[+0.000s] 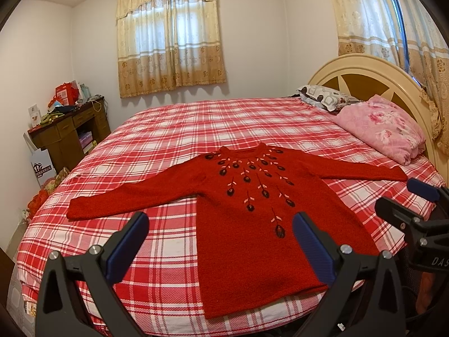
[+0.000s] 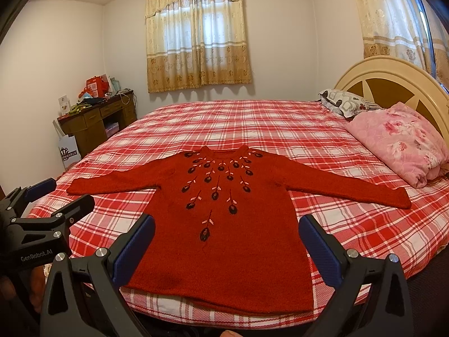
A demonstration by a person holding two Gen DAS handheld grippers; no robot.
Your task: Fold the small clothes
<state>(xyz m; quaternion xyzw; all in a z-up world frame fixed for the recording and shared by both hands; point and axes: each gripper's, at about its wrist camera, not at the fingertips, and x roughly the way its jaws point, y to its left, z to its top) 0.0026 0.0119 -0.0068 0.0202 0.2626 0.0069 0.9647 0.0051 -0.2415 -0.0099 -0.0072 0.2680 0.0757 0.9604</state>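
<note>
A small red knitted sweater with dark embroidered flowers lies flat, front up, on the red plaid bed, both sleeves spread wide, hem toward me. It also shows in the right wrist view. My left gripper is open and empty, held above the near bed edge by the hem's left side. My right gripper is open and empty above the hem. Each gripper shows in the other's view: the right gripper at the right edge, the left gripper at the left edge.
A pink floral quilt and a patterned pillow lie by the cream headboard at the far right. A cluttered brown desk stands left of the bed, with bags on the floor. Curtained windows behind.
</note>
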